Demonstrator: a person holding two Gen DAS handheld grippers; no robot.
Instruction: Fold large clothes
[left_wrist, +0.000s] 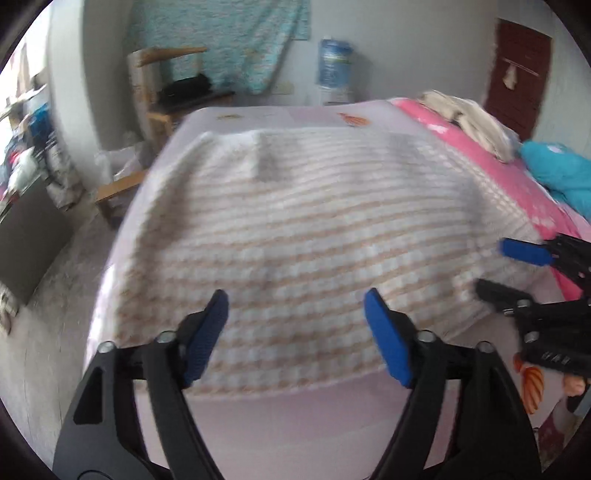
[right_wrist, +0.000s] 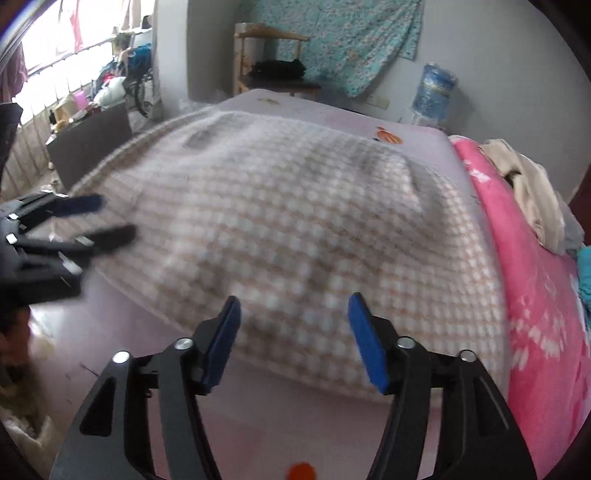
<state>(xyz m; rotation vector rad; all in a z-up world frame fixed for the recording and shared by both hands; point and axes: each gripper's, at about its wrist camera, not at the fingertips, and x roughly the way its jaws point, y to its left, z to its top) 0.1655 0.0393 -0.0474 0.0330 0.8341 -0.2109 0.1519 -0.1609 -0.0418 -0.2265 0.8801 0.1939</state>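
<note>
A large white and tan checked cloth (left_wrist: 295, 236) lies spread flat on a bed with a pale lilac sheet (left_wrist: 280, 417). It also shows in the right wrist view (right_wrist: 295, 236). My left gripper (left_wrist: 295, 306) is open and empty, just above the cloth's near edge. My right gripper (right_wrist: 293, 308) is open and empty, over the near edge further right. The right gripper shows at the right of the left wrist view (left_wrist: 491, 267). The left gripper shows at the left of the right wrist view (right_wrist: 110, 218). Both views are blurred.
A pink blanket (right_wrist: 535, 295) runs along the bed's right side with beige clothes (right_wrist: 528, 192) and a teal item (left_wrist: 561, 173) on it. A wooden chair (left_wrist: 166, 85), a water bottle (left_wrist: 334, 66) and a dark board (right_wrist: 88, 140) stand beyond the bed.
</note>
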